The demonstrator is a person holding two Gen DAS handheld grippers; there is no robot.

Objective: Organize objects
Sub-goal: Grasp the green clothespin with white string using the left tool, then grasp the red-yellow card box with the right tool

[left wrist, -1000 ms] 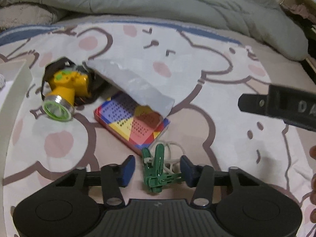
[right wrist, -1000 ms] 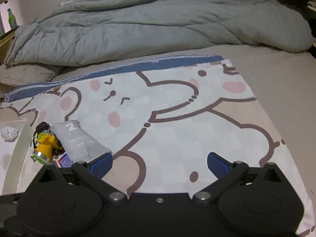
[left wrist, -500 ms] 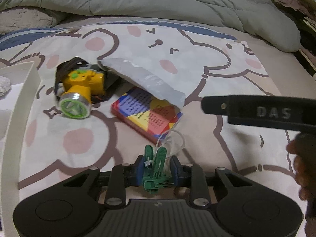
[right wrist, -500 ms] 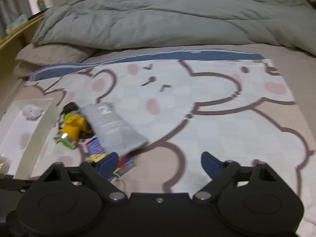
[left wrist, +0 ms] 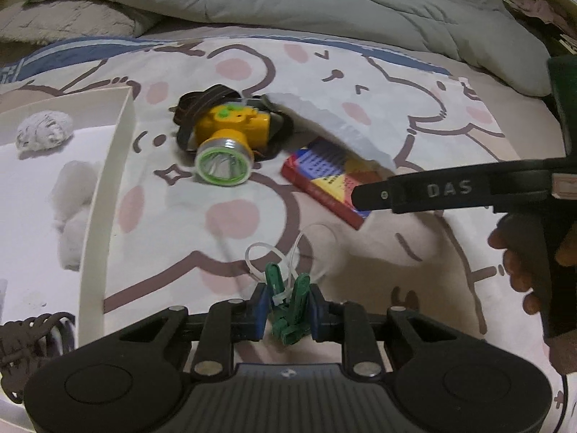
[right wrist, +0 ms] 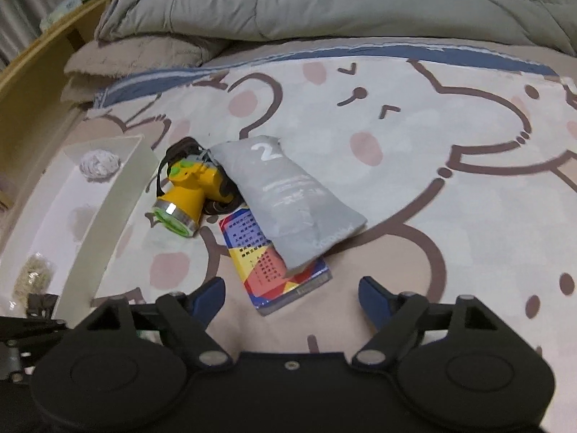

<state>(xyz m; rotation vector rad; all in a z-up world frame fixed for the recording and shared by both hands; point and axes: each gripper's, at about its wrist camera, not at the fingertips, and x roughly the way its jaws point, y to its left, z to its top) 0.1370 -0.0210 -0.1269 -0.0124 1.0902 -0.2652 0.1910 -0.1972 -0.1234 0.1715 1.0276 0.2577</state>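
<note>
The left gripper pinches a green clip with white ties, seemingly lifted off the bedsheet. The right gripper, jaws spread, hovers near the colourful box, grey pouch and yellow headlamp, right of the white tray.

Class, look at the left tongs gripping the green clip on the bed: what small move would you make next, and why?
Probably carry the clip leftward and over the wall of the white tray. The left tongs are shut on the clip, with its white cable ties trailing on the sheet, and the tray alongside already holds a crumpled wad, so it looks like the collecting spot.
</note>
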